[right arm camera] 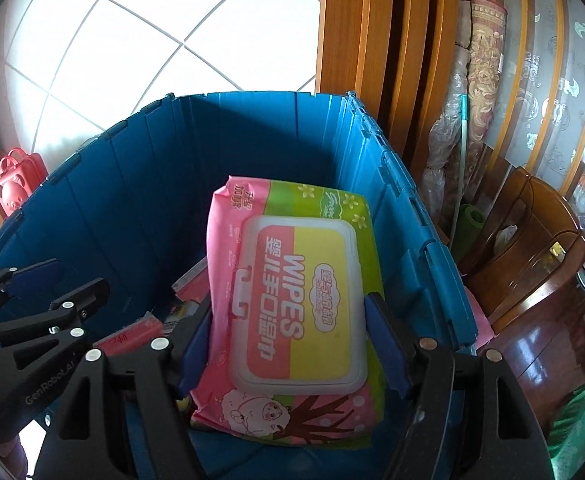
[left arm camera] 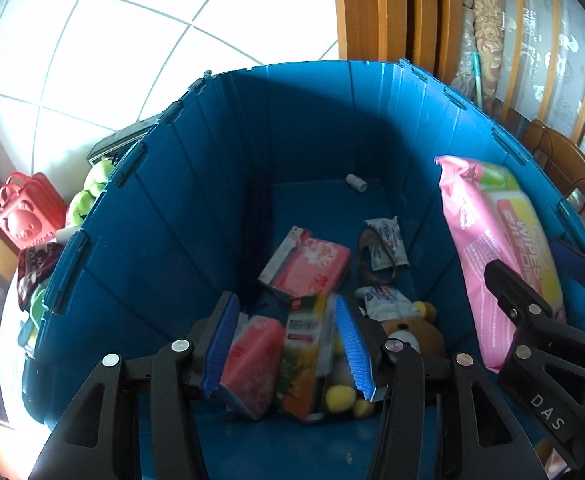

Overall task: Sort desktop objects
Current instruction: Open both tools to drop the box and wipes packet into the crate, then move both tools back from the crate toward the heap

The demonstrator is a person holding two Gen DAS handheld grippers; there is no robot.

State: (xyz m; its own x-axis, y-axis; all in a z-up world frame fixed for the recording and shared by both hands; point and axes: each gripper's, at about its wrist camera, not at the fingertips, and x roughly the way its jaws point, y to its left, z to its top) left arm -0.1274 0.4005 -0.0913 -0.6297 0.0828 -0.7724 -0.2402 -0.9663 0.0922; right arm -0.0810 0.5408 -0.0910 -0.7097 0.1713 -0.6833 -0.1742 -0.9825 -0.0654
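Gripping the pink wipes pack [right arm camera: 292, 300] above the blue crate [right arm camera: 132, 184], the right tool [right arm camera: 292, 344] holds firm; the left tool [left arm camera: 288, 344] gapes empty over tissue packs [left arm camera: 308, 268].

A wooden chair [right arm camera: 532, 248] stands near rolled rugs [right arm camera: 484, 60] and white floor tiles [right arm camera: 164, 12].

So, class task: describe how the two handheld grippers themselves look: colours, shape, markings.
Both grippers are black, with angular linkage arms, silver round rivets and blue ribbed finger pads. The left gripper shows "GenRobot.AI" lettering in the right view; the right gripper shows "DAS". No cables or sleeves are visible.
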